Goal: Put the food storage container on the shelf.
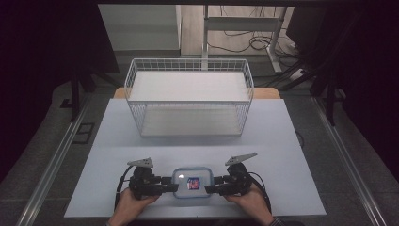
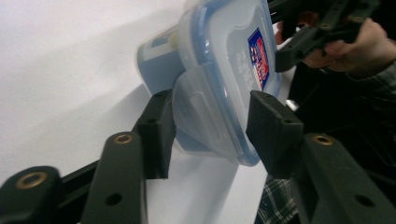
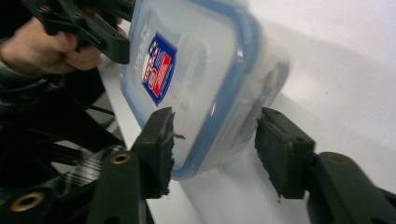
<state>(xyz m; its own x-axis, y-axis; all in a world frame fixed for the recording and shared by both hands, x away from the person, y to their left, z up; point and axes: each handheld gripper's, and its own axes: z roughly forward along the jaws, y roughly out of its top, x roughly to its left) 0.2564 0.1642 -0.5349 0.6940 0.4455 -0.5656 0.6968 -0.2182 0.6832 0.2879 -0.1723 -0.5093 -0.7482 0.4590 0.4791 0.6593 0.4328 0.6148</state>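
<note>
Box on table, near edge, basket beyond it. Left gripper and right gripper at box ends, jaws spread, straddling latches, not clamped.

A laboratory recording station: a white tabletop ringed by dark curtains, metal floor rails at left and right, and, beyond the far edge, loose cables beneath a height-adjustable desk frame.

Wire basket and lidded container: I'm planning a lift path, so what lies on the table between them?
Nothing: in the high view, bare table runs from the container to the wire basket.
</note>
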